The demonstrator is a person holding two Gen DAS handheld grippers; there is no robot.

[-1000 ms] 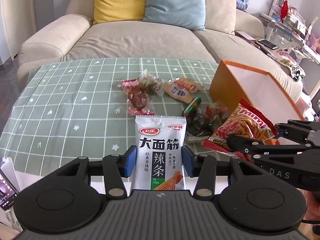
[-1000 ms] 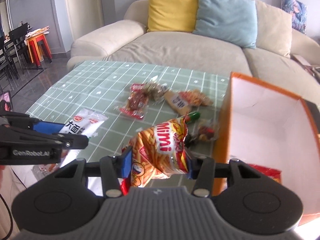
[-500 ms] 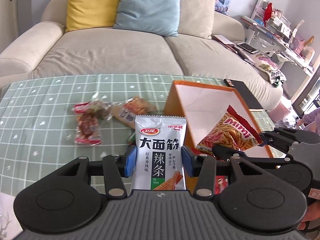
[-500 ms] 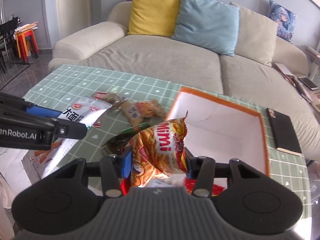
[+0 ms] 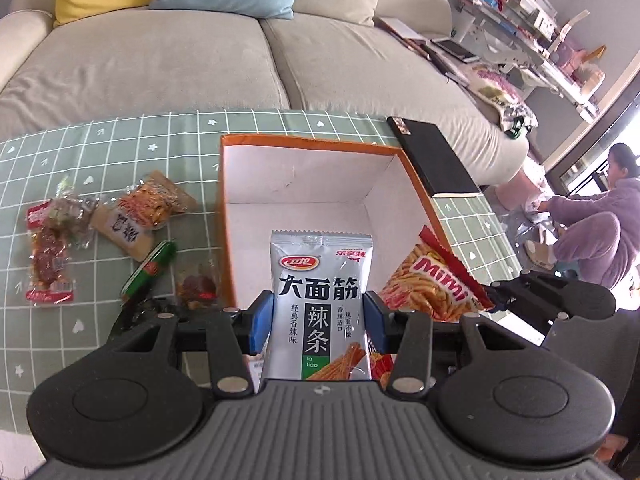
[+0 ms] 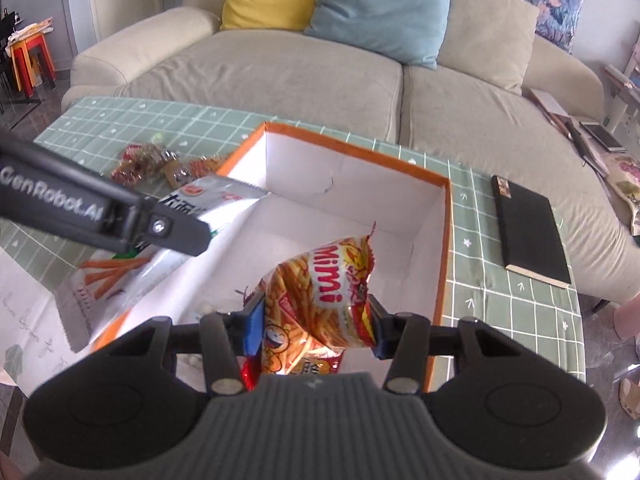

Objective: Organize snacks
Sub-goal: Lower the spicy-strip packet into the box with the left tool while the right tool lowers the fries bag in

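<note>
Ahead of both grippers sits the open orange cardboard box with white inside (image 5: 308,172). The left gripper (image 5: 318,322) grasps a silver foil spicy-strip packet (image 5: 318,300); the right gripper (image 6: 314,328) clamps a crinkly orange Mimi snack bag (image 6: 320,292). Both hover over the box; releasing likely follows.

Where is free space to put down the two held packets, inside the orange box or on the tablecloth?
The orange box has most of its white floor bare toward its far wall. On the tablecloth, a bare strip lies between the box and the black notebook. Left of the box it is crowded with loose snack packets. The left gripper and right gripper hold packets over the box.
</note>
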